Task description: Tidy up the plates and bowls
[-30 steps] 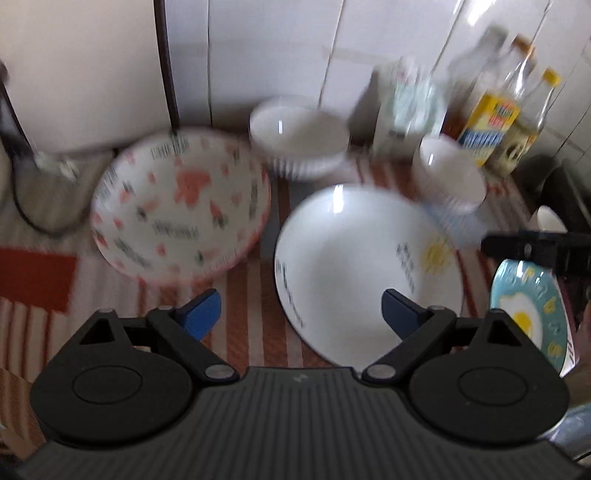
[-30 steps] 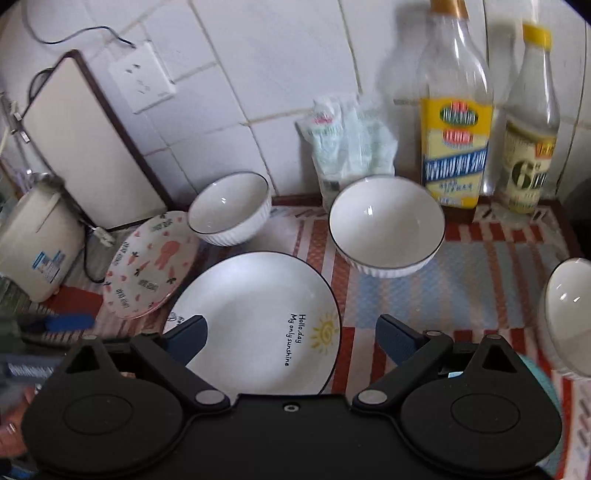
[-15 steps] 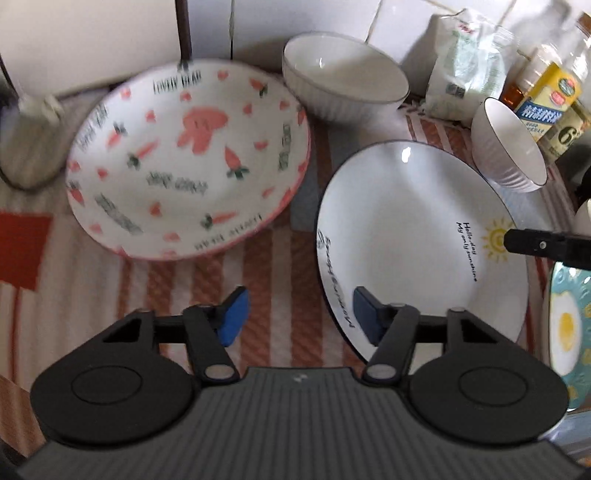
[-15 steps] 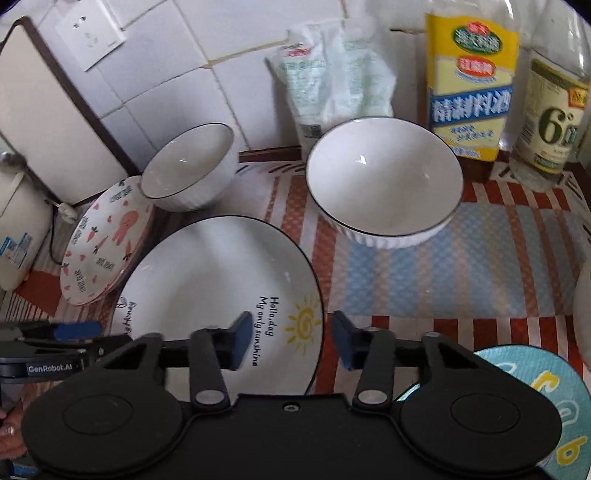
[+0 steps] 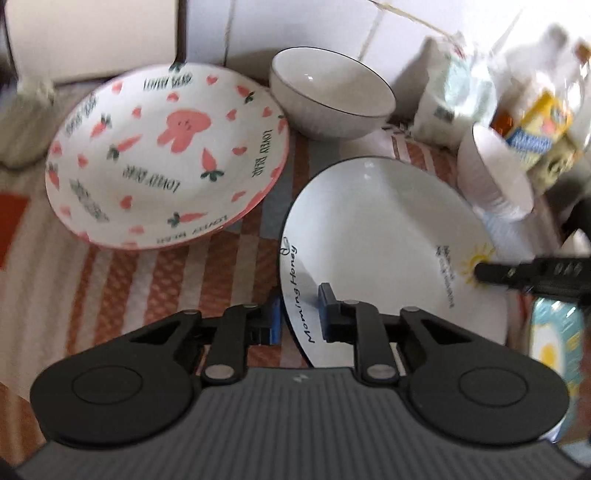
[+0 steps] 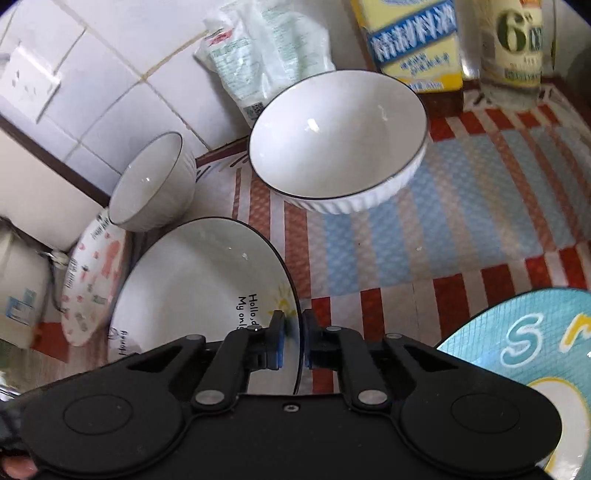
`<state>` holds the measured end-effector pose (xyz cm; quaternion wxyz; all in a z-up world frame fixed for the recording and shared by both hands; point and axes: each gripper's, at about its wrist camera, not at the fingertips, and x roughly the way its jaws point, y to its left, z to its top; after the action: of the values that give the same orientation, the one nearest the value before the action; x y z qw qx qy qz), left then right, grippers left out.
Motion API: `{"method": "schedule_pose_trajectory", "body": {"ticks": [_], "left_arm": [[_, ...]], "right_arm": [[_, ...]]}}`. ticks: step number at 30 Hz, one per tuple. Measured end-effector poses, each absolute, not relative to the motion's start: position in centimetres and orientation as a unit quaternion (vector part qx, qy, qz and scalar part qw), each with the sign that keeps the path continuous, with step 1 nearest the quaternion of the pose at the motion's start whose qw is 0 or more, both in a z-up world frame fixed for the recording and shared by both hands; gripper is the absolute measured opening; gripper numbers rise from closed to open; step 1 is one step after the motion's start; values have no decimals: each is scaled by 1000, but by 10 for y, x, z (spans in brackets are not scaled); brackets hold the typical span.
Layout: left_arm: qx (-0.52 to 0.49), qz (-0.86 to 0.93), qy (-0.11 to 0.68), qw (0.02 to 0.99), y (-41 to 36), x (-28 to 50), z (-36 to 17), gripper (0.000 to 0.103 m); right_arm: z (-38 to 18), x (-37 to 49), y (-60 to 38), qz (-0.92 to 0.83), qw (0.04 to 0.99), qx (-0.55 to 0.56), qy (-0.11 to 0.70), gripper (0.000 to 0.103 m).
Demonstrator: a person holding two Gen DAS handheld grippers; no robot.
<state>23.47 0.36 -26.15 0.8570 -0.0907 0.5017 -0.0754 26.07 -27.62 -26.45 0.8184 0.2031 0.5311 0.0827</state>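
Observation:
A white plate (image 5: 376,236) with a sun drawing and black lettering lies on the striped mat. My left gripper (image 5: 299,317) straddles its near left rim; the jaws are closing, with one blue pad under the rim and one on the inner face. My right gripper (image 6: 293,339) is shut on the same plate (image 6: 199,280) at its right rim, beside the sun. Its black fingertip (image 5: 480,271) shows in the left wrist view. A pink carrot-print plate (image 5: 166,147) lies to the left. One white ribbed bowl (image 5: 328,96) stands behind the plates and another (image 6: 336,140) to the right.
A blue patterned plate (image 6: 524,339) lies at the near right. A plastic bag (image 6: 258,55) and bottles (image 6: 417,48) stand against the tiled wall. A white board leans at the far left (image 5: 92,33), with a white appliance (image 6: 18,288) beside it.
Both grippers came down toward the white plate and their jaws went from wide open to closed around its rim, left and right.

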Motion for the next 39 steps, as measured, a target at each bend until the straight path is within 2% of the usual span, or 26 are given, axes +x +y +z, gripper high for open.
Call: {"method": "schedule_pose_trajectory", "body": {"ticks": [8,10,21,30,34,39], "left_arm": [[-84,-76,501,858,13,227,-255,20],[-70,-74,498,861,16,219,-248,20],[-68,-55,484,871,58,161,-231,20],[-81,-49,501,860,71,136,-250,21],[-129,-47,514,847,77,132,-255,21],[-146,-46,524,838,76,125,-263,21]], "right_arm": [[-250,256,-265,92,820,182,535,12],[-243,253,-252,94,824,145,539,13],[-223,203,-216,124,839,140,512,13],[-237,177,-199,133,838,115,516,13],[-234,182,-190,148,834,51,530,16],[-231,191,-188,155,828,24,539,16]]}}
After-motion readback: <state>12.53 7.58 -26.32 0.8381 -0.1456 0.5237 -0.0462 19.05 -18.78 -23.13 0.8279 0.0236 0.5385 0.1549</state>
